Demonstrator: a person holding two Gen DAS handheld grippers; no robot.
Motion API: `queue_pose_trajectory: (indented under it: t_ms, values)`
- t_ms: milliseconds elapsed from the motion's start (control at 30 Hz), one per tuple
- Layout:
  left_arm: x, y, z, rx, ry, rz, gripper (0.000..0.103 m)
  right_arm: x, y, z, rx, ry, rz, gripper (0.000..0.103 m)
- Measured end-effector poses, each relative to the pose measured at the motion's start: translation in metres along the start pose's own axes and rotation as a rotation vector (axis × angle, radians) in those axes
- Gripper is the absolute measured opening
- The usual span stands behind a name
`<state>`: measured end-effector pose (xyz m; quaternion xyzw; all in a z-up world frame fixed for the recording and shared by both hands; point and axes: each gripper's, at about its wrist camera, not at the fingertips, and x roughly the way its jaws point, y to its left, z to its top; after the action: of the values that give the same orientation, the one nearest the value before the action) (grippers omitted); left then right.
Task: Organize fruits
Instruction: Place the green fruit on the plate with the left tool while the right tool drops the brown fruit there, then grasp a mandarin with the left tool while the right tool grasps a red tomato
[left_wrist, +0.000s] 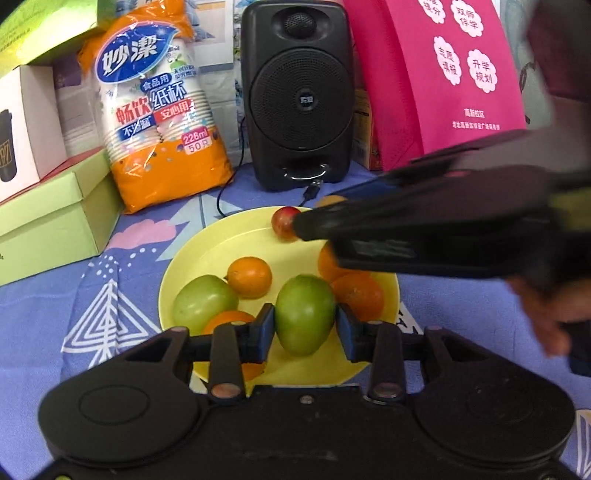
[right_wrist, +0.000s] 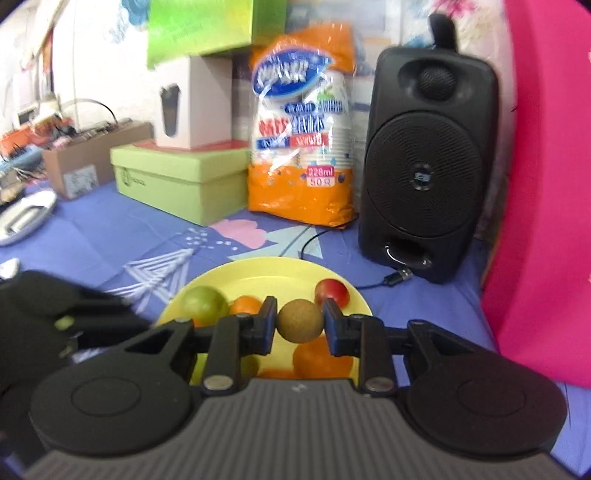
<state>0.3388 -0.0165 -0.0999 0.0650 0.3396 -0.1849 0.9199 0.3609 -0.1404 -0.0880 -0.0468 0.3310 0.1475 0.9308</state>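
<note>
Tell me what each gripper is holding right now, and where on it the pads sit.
The right gripper clamps a small brown round fruit at its two opposite sides. The left gripper straddles a green fruit on the yellow plate; its pads look just clear, so nothing held.

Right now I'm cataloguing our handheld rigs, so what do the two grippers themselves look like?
Both match: the left gripper and right gripper have black plastic bodies with two round discs, black linkage bars on silver rivets, and flat fingers faced with dark blue pads. The right one's body shows a ribbed grey panel. No cables or sleeves are visible on them.
</note>
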Motion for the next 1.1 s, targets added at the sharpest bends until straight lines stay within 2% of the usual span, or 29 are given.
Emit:
queue_pose_trajectory:
  t_ms: [33, 167, 200, 233, 300, 533, 567, 633, 667, 767, 867, 1100]
  values:
    - [0.0, 0.002, 0.0, -0.004, 0.001, 0.005, 0.045, 0.009, 0.0, 0.002, 0.002, 0.008, -0.001, 0.026]
    - [-0.006, 0.003, -0.003, 0.011, -0.001, -0.001, 0.046, 0.027, -0.002, 0.003, 0.015, 0.043, 0.004, 0.027]
    - [-0.009, 0.002, -0.004, 0.017, -0.006, 0.0, 0.052, 0.024, -0.002, 0.002, 0.017, 0.04, 0.003, 0.028]
    - [-0.015, 0.001, -0.005, 0.019, -0.017, -0.002, 0.063, 0.019, -0.002, 0.001, 0.019, 0.027, 0.004, 0.028]
    - [-0.026, -0.002, -0.009, 0.022, -0.044, 0.011, 0.08, 0.006, -0.002, -0.002, 0.025, 0.004, 0.005, 0.033]
    - [-0.069, -0.012, -0.03, 0.056, -0.106, 0.043, 0.081, -0.054, 0.0, -0.019, 0.042, -0.064, -0.012, 0.035]
    - [-0.074, -0.012, -0.033, 0.05, -0.107, 0.05, 0.084, -0.062, 0.002, -0.024, 0.041, -0.07, -0.017, 0.039]
    - [-0.084, -0.014, -0.038, 0.029, -0.118, 0.072, 0.1, -0.077, 0.009, -0.034, 0.039, -0.082, -0.04, 0.045]
    - [-0.089, -0.014, -0.042, 0.023, -0.129, 0.089, 0.102, -0.084, 0.012, -0.039, 0.036, -0.085, -0.046, 0.046]
    - [-0.107, -0.018, -0.055, 0.028, -0.144, 0.137, 0.103, -0.106, 0.02, -0.058, 0.04, -0.097, -0.057, 0.048]
    - [-0.12, -0.018, -0.068, 0.012, -0.146, 0.162, 0.103, -0.126, 0.026, -0.076, 0.063, -0.108, -0.064, 0.054]
    - [-0.132, -0.016, -0.1, -0.056, -0.132, 0.14, 0.103, -0.161, 0.037, -0.12, 0.115, -0.1, -0.023, 0.061]
